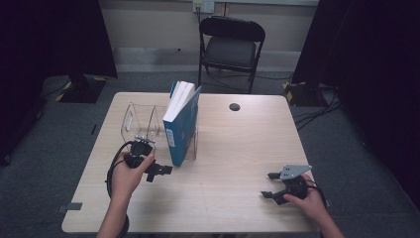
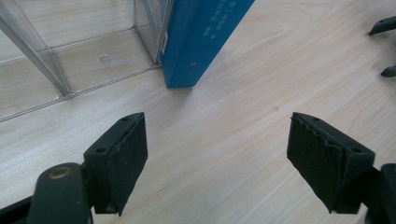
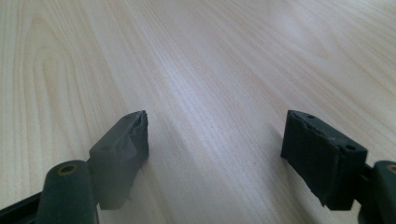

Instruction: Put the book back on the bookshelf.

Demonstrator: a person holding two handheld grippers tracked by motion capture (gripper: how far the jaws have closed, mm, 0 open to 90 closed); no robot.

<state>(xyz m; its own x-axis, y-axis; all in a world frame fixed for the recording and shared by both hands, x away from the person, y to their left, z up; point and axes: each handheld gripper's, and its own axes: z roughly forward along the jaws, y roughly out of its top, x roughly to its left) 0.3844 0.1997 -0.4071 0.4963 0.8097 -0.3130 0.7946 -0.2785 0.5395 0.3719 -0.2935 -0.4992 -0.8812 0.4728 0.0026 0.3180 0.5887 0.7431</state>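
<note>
We are at the approach; our left gripper point(image 1: 157, 171) sits low on the desk point(image 1: 233, 148) just in front of the blue book point(image 1: 182, 126), which leans in the clear rack point(image 1: 141, 121); its fingers point(image 2: 123, 154) stand wide and empty; the right gripper point(image 1: 271, 186) rests well apart, fingers point(image 3: 123, 144) wide too, holding nothing; next, we judge, the left must close in on the book's lower corner.

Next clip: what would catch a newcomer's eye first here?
The blue book, leaning tilted in a clear plastic rack on the table's left half. The left gripper sits open just in front of it; the right gripper is open over bare wood at the near right. A black folding chair stands behind.
</note>
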